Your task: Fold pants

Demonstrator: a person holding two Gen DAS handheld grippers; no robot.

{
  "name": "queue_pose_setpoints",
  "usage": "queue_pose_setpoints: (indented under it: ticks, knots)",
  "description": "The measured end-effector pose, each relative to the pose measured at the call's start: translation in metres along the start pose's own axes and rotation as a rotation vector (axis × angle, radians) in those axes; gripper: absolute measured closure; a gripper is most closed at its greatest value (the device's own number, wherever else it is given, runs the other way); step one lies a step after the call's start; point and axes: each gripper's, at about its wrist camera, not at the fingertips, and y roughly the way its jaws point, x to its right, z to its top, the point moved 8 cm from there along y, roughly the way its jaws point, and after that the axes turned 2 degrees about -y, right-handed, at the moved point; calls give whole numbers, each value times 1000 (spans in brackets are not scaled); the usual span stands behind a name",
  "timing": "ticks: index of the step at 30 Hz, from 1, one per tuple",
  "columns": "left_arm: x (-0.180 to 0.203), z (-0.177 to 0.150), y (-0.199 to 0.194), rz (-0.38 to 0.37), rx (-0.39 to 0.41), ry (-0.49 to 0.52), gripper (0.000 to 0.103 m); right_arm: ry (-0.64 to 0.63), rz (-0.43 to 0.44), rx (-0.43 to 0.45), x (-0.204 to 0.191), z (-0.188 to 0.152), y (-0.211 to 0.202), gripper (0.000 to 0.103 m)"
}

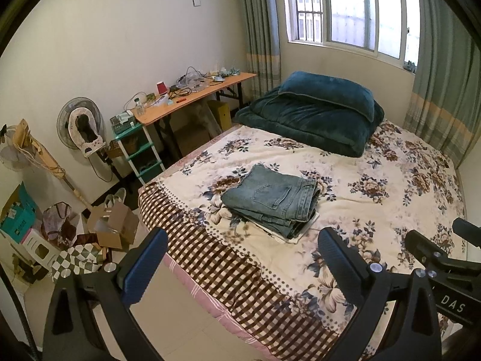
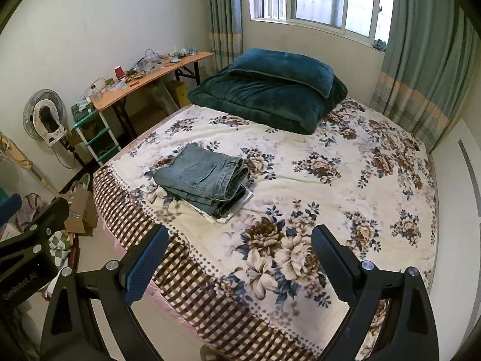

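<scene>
A pair of blue jeans [image 1: 270,203] lies folded in a compact stack on the floral bed cover [image 1: 375,192], near the bed's left front corner; it also shows in the right wrist view [image 2: 201,180]. A white sheet pokes out under the stack. My left gripper [image 1: 240,258] is open and empty, held back from the bed's near edge, short of the jeans. My right gripper [image 2: 240,255] is open and empty, held over the bed's near edge, to the right of the jeans. The right gripper's body [image 1: 436,258] shows at the left view's right edge.
A folded dark teal blanket with a pillow [image 1: 315,111] lies at the head of the bed under the window. A cluttered wooden desk [image 1: 192,96], a green shelf unit [image 1: 138,147], a fan [image 1: 79,126] and cardboard boxes [image 1: 111,225] stand on the floor to the left.
</scene>
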Motion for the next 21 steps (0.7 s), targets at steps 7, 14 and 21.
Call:
queue_pose_setpoints:
  ticks: [7, 14, 21]
  knots:
    - [-1, 0, -1, 1, 0, -3, 1, -2, 4, 13, -6, 2, -6, 5]
    - [-1, -1, -2, -1, -2, -5, 1, -3, 4, 16, -10, 1, -8, 5]
    - [-2, -2, -5, 0, -1, -3, 1, 3, 13, 18, -10, 3, -12, 5]
